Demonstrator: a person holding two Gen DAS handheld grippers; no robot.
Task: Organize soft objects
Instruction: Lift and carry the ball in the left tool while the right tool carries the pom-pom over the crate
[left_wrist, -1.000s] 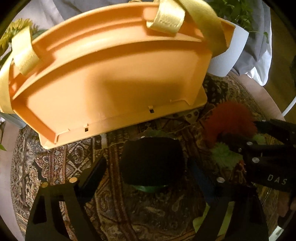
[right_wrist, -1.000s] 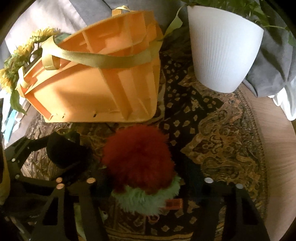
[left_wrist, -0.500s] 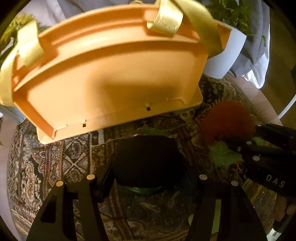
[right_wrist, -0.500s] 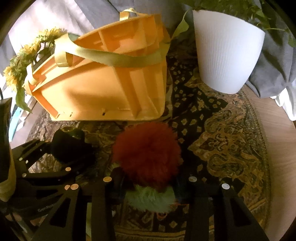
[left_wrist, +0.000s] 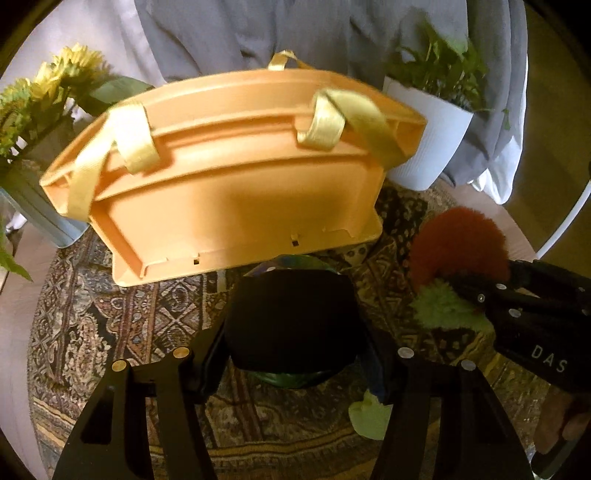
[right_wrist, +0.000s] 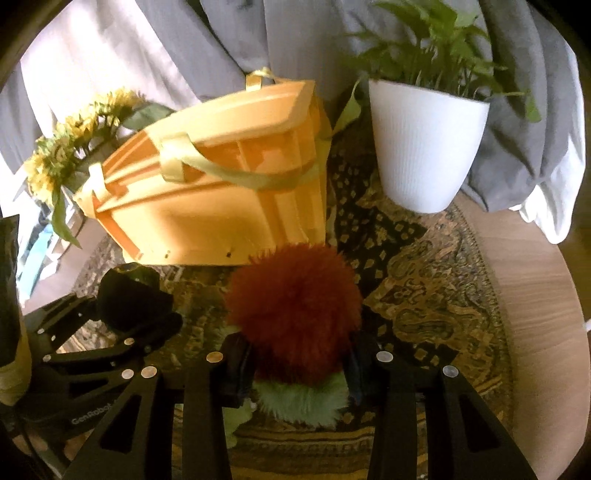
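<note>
left claw (left_wrist: 295, 354) clamped on black plush (left_wrist: 290, 321) | right claw (right_wrist: 295, 363) clamped on red pompom (right_wrist: 293, 308) | both lifted (judged), neither yet in orange basket (left_wrist: 236, 192)

I see the basket (left_wrist: 236, 192) on the rug (left_wrist: 110, 325), flowers (left_wrist: 40, 107) to its left, pot (left_wrist: 424, 144) to its right, curtain (left_wrist: 295, 37) behind.

Black soft toy (left_wrist: 291, 325) and red-and-green fluffy toy (right_wrist: 295, 310), each clamped, before orange basket (left_wrist: 229, 192).
</note>
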